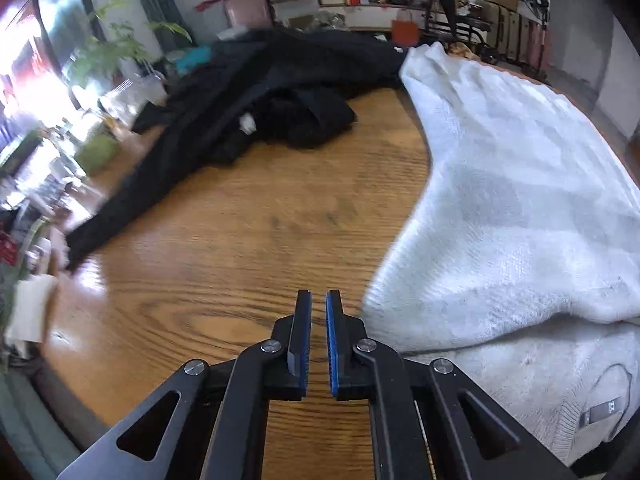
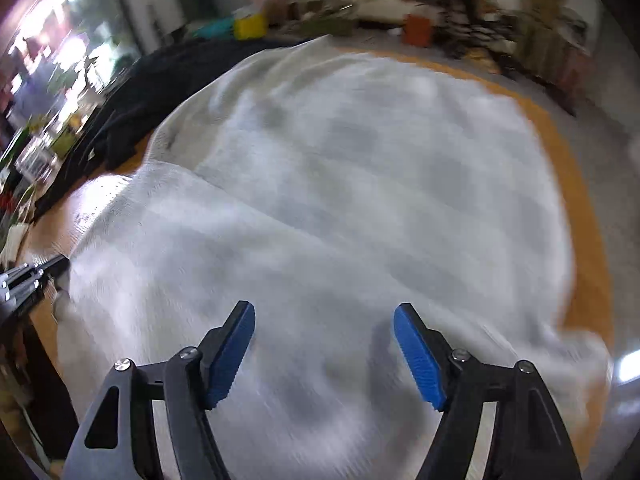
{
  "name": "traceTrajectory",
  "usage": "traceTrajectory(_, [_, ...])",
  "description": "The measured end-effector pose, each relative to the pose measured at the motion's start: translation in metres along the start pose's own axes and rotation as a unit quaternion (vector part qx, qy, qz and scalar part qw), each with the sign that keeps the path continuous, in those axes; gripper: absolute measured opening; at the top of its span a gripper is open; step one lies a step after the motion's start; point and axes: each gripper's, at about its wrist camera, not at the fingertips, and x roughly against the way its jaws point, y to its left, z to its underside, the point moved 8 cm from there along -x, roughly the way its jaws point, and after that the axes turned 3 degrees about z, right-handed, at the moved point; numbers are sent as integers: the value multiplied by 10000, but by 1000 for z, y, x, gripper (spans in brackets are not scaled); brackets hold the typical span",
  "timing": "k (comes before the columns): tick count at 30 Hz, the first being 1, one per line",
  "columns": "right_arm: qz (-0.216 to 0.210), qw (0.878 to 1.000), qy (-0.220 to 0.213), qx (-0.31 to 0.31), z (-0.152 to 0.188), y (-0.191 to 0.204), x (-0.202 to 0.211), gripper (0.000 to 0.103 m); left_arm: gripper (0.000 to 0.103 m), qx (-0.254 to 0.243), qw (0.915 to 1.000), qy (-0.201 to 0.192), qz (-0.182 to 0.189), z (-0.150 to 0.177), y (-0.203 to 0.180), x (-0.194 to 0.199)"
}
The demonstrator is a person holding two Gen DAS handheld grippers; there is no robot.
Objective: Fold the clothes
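White sweater (image 2: 340, 184) lies spread on the wooden desk (image 1: 248, 240), one side folded over — folding barely begun. Black garment (image 1: 256, 92) waits untouched. Left hand-held gripper (image 1: 318, 312) nearly closed, empty; right hand-held gripper (image 2: 324, 320) wide above the knit.

Wood-grain table (image 1: 248, 216); bright window (image 1: 24, 60) lit the left, potted plant (image 1: 120, 40) beside it, cluttered shelf (image 1: 360, 4) against white back wall.
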Motion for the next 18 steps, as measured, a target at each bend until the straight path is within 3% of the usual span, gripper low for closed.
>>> traceTrajectory(3, [577, 9980, -3, -268, 31, -59, 23, 76, 16, 285, 9980, -522, 193, -26, 4, 34])
traceTrajectory(5, [632, 9966, 44, -522, 34, -83, 25, 74, 44, 218, 9948, -826, 552, -55, -17, 45])
traceTrajectory(7, [571, 9955, -67, -751, 22, -99, 25, 69, 44, -5, 9915, -1029, 796, -85, -51, 43])
traceTrajectory(10, [569, 9933, -329, -954, -13, -117, 20, 58, 0, -178, 9950, -639, 740, -126, -100, 10])
traceTrajectory(12, [594, 9889, -36, -1360, -35, -139, -4, 33, 0, -121, 9936, -312, 1082, -151, -133, -14])
traceTrajectory(14, [613, 9835, 216, -1689, -57, -159, -30, 23, 0, -240, 9962, 62, 838, -176, -159, -57])
traceTrajectory(18, [712, 9790, 348, -1881, -99, -189, -76, 21, 0, -35, 9986, 397, 343, -198, -154, -117])
